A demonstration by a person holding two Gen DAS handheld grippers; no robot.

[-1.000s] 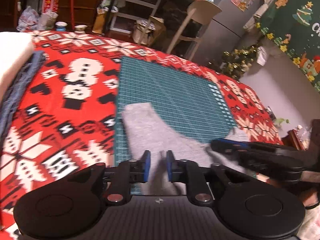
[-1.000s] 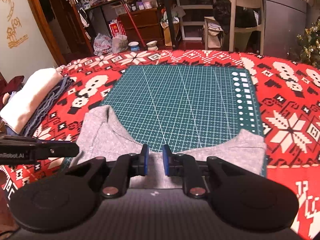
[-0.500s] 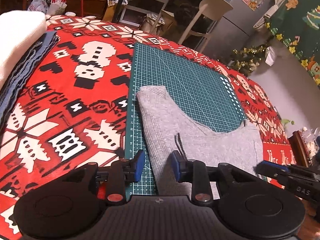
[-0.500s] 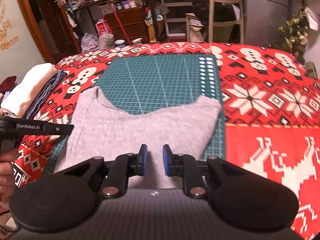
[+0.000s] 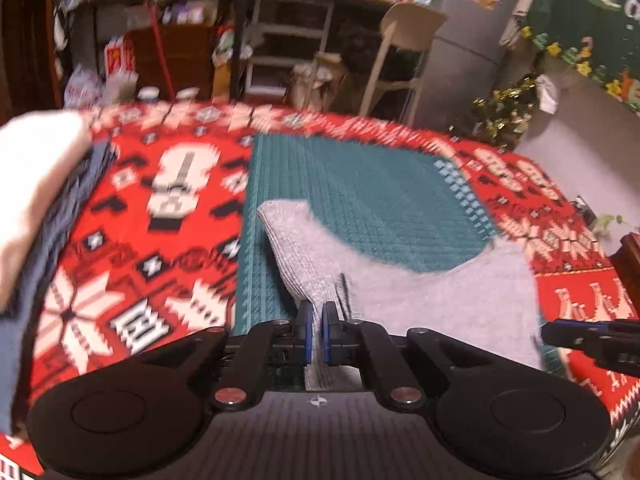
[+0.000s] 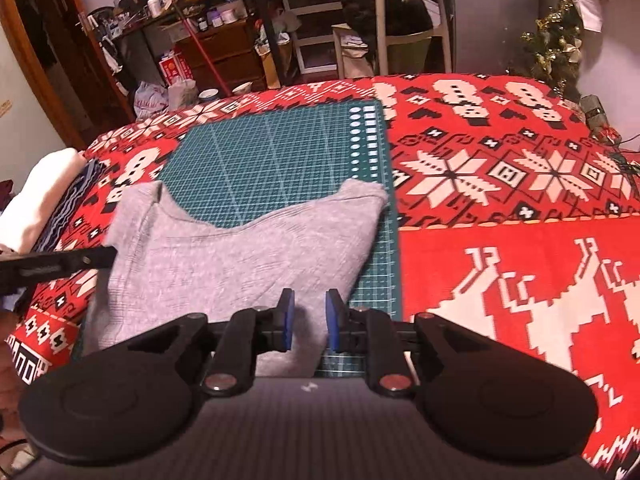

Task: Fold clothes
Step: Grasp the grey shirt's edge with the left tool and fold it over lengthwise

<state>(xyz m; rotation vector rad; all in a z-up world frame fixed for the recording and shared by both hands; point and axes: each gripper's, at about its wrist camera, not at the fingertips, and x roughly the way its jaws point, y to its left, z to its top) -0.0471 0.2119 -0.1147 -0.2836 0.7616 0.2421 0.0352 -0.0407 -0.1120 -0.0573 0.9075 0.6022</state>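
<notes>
**Grey garment on the cutting mat, left tool pinching its edge**

A bench fills both views, covered by a red cloth with white snowflake and snowman patterns. A green gridded cutting mat lies on the cloth at centre frame. Behind the bench the room is crowded: a pale chair at upper centre, a white shelf unit beside it, dark wooden drawers at upper left, and a small decorated tree at upper right. The left wrist view is blurred by motion.

No open container can be made out. At the left edge of the frame a stack of folded clothes rests on the cloth, a white piece on top of a blue patterned one.

The grey garment lies flat across the near part of the mat, its left side spilling onto the red cloth, with two corners pointing toward the far end and a curved edge between them.

In the left wrist view the left tool is clenched on a raised fold of the garment at its near left side, blue pads nearly meeting with grey fabric between them. In the right wrist view the right tool is released, jaws apart over the garment's near right edge, where the fabric meets the mat.
</notes>
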